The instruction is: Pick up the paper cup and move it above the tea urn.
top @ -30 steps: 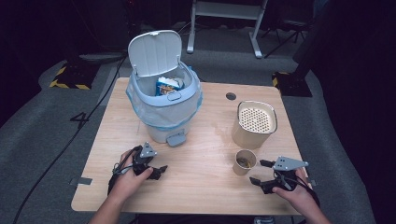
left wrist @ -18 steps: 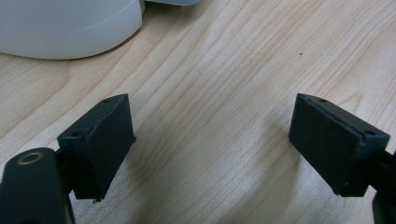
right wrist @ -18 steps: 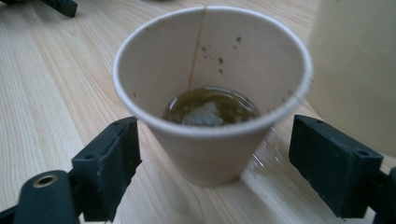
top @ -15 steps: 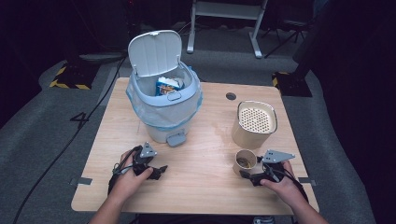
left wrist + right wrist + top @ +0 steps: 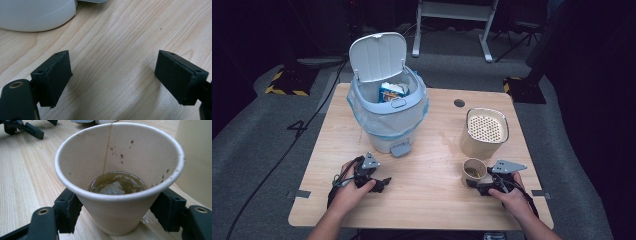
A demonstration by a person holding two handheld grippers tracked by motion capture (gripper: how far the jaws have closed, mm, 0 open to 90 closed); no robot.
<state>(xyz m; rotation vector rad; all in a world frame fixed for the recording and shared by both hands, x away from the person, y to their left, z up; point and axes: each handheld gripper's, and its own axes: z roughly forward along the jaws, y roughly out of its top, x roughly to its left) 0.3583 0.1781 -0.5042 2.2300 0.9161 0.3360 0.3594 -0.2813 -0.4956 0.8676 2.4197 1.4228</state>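
Meanwhile the right gripper [image 5: 117, 220] had just been closing its fingers [image 5: 67, 210] on the paper cup [image 5: 117, 182], lower right on the worktop [image 5: 432, 200]; the left gripper [image 5: 112, 77] rested with fingers released, lower left.

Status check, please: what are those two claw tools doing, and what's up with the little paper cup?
Right gripper jaws just closing, now against paper cup; dregs inside. Left gripper open, idle on table. Tall canister stands close behind cup.

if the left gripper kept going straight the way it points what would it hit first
Probably the white bin: its base lies ahead, up and left of the open jaws of the left gripper, across bare table. It sits off-centre, so the gripper might just slide past.
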